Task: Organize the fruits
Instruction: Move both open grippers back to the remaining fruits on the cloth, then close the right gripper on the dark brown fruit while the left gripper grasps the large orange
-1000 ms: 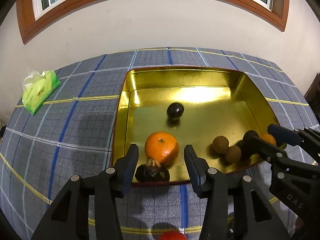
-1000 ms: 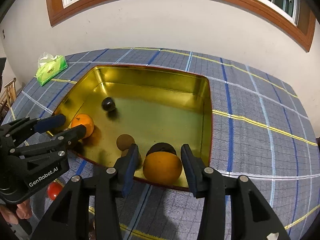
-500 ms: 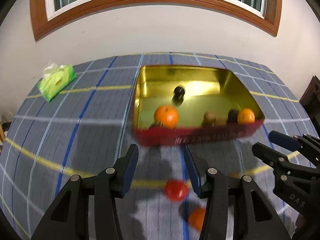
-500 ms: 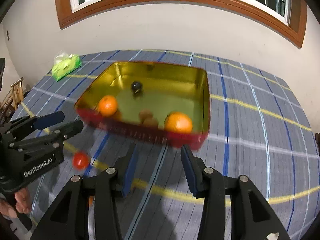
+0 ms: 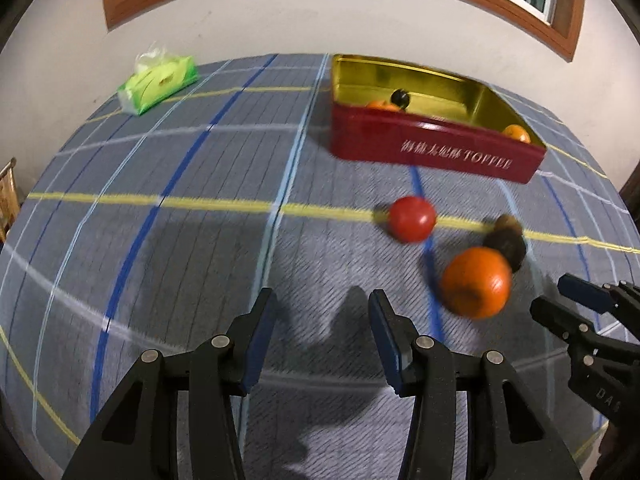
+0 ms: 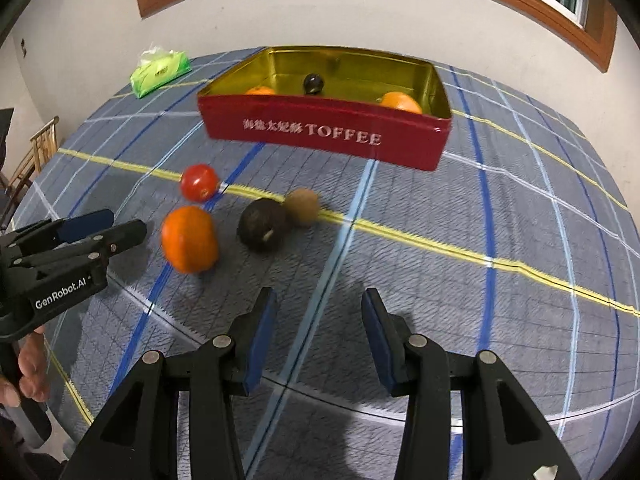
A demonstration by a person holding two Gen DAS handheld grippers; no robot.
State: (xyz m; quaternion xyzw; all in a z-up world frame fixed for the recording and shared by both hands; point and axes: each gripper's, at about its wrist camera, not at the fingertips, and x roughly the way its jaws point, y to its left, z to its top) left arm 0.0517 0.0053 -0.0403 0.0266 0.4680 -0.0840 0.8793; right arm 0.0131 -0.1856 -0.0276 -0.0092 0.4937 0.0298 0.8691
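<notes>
Surface [image 6: 520, 208]: a checked cloth covers it, flat and slick-looking, so I reckon any nudged fruit could roll off toward an edge.
Toffee tin [image 6: 328, 136]: well ahead of both claws, open, gold inside, already holding two oranges and a small dark fruit; a fruit dropped from too high might bounce out or knock the others about.
Orange [image 6: 190, 239]: ahead and left of the right claw, just in front of the left claw's tips; round and smooth, likely to squirt out of a pinch placed off-centre.
Avocado [image 6: 262, 230]: dark, ahead-left of the right claw, touching or nearly touching the kiwi; grabbing one could shove the other away.
Kiwi [image 6: 302, 206]: just beyond the avocado.
Tomato [image 6: 199, 182]: beyond the orange, soft I'd guess, so too hard a squeeze could bruise it.
Left claw [image 5: 322, 336]: spread wide, nothing in it.
Right claw [image 6: 318, 336]: spread wide, empty; the two claws sit close, and reaching for neighbouring fruit together risks a clash.
</notes>
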